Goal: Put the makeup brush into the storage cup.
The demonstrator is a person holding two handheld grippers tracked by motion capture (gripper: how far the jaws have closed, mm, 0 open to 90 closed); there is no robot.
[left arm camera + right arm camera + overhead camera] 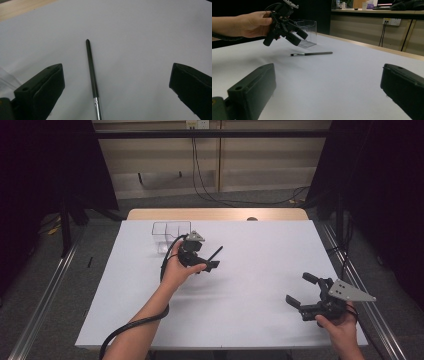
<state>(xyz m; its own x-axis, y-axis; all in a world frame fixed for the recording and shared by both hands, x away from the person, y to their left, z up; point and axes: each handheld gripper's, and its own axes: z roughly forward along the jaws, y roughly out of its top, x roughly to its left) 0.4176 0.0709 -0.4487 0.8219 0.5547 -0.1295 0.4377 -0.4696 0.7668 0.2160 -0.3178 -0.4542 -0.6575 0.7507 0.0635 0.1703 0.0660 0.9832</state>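
Both tongs apart: left tongs hover over pen mid-frame, right tongs idle lower right. Drop straight, centre the barrel, squeeze near clear box.

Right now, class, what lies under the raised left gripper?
Under the open left gripper a black pen with a silver end lies flat on the white table, untouched. Its far silver end is cut off in the left gripper view.

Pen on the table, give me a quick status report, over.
Left tongs open, raised over the pen. Right tongs open, off to the side. Pen flat on the white table, ungripped. Clear box behind; nothing in the way.
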